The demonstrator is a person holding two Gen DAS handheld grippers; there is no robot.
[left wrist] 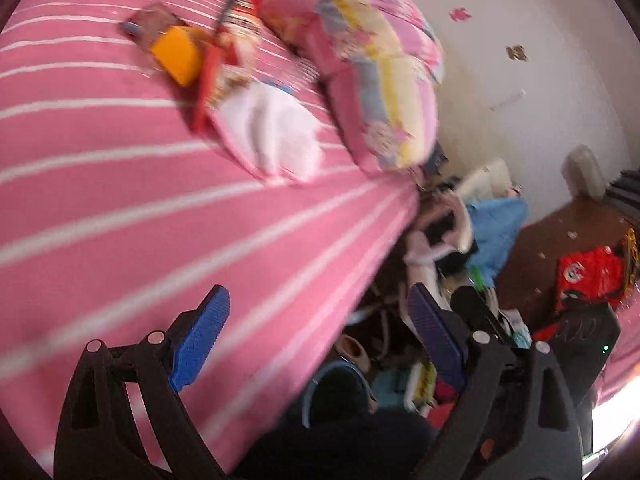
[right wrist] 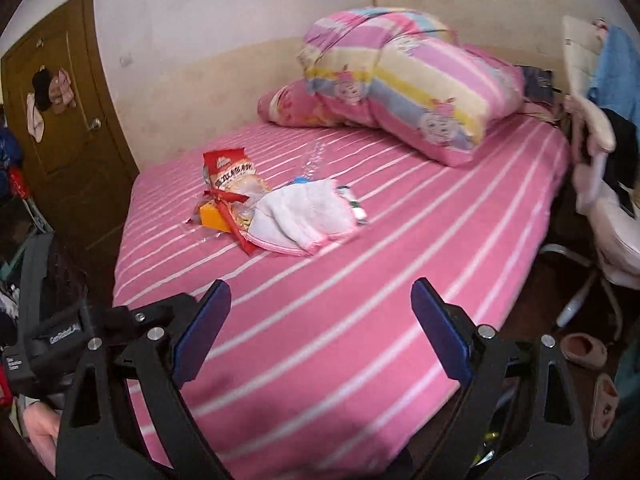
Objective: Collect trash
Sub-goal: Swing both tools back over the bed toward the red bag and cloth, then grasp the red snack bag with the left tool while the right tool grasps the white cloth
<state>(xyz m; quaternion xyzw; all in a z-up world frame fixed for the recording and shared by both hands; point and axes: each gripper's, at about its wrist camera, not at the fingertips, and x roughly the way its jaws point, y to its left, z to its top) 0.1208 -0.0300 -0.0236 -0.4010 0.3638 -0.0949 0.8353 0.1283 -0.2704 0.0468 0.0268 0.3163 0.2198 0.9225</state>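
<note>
1. Left gripper (left wrist: 318,340): jaws wide apart, nothing between them, over the bed (left wrist: 100,208) edge; view blurred.
2. Right gripper (right wrist: 320,328): jaws spread, empty, above the near part of the bed (right wrist: 360,300).
3. Trash sits mid-bed, well apart from both grippers: red snack bag (right wrist: 230,178), orange box (right wrist: 214,218) touching its left side, clear wrapper (right wrist: 312,158) just behind.
4. White cloth (right wrist: 302,218) lies against the bag's right; small tube (right wrist: 354,206) at its far edge.
5. Bag contents: pale, can't tell what.
6. Quilt (right wrist: 404,80) folded near the wall.
</note>
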